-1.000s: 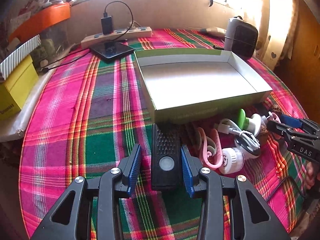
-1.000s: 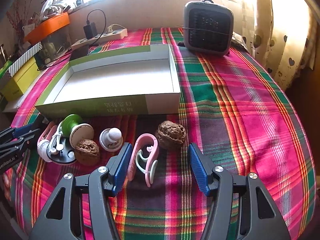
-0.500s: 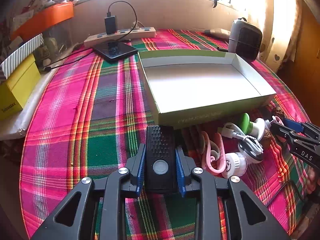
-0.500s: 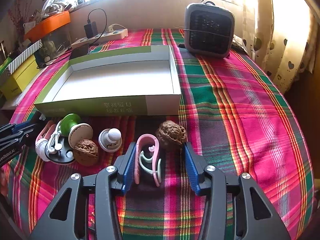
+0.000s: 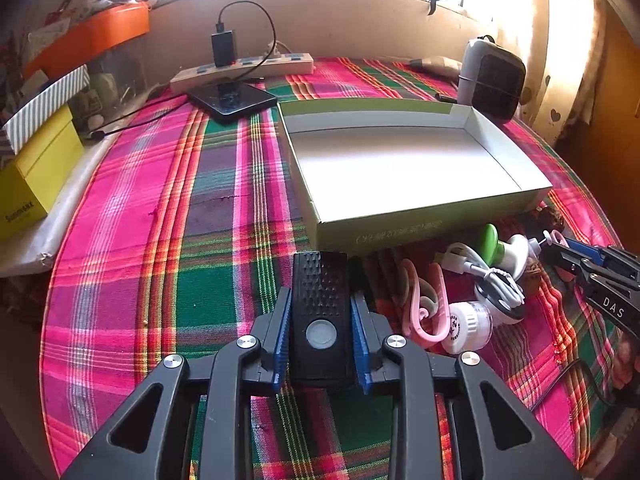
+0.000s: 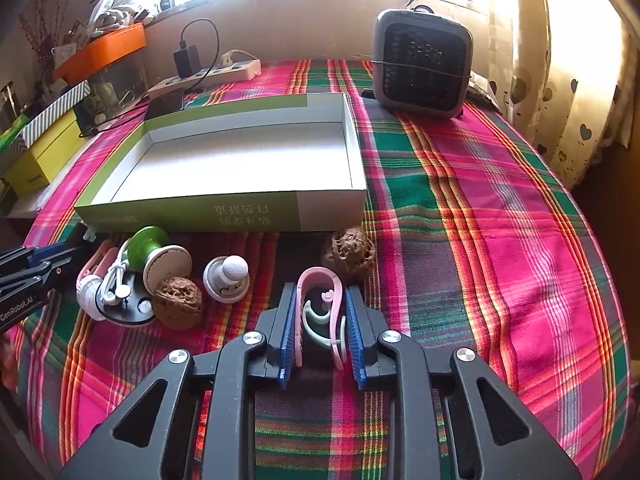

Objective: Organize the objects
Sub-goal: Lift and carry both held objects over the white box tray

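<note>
Both grippers have closed: left gripper (image 5: 320, 332) clamps the black remote (image 5: 320, 312), right gripper (image 6: 320, 328) the pink hook (image 6: 320, 312), beside the box's (image 6: 192, 212) near wall.

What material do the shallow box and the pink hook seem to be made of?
The shallow box looks like printed cardboard: thin folded walls, matte white inside, green outside. The pink hook looks like smooth moulded plastic with a slight sheen, though soft rubber is possible.

Left gripper (image 5: 320, 332): black frame, blue ribbed pads, angled downward, jaws clamped on a black rectangular plastic remote with round grey button (image 5: 320, 312). Right gripper (image 6: 320, 328): same build, angled downward, jaws clamped on a pink curved plastic clip (image 6: 318, 304).
</note>
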The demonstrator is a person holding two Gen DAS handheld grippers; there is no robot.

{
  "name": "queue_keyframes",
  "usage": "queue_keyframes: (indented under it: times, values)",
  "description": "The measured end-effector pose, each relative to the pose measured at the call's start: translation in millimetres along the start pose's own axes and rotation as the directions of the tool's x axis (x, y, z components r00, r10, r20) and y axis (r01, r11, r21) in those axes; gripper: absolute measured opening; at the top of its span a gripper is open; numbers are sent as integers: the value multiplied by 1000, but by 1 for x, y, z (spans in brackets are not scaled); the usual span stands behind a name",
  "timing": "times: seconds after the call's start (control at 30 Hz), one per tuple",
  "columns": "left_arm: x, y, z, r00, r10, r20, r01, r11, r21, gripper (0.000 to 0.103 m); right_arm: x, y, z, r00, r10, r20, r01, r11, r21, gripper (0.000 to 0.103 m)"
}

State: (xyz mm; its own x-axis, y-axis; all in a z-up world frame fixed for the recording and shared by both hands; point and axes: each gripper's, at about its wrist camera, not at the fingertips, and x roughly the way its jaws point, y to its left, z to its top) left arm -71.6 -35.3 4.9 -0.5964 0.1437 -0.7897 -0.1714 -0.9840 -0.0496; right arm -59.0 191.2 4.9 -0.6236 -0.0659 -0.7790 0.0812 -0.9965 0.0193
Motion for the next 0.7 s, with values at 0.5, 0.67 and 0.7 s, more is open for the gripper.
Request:
queue_keyframes:
  times: [0.5, 0.67, 0.7]
  values:
    - [-18, -4, 3, 1000, 1, 30, -1, 1000, 9, 25, -8, 4, 2, 999, 38, 19, -38, 999, -12, 24]
    - [-24, -7, 8, 999, -5, 34, 4, 1000, 16, 25, -16, 3, 8, 998, 50, 37, -49, 999, -14, 24]
    - [-25, -7, 9, 999, -6, 34, 5, 1000, 18, 25, -17, 3, 9, 998, 54, 38, -54, 998, -13, 24]
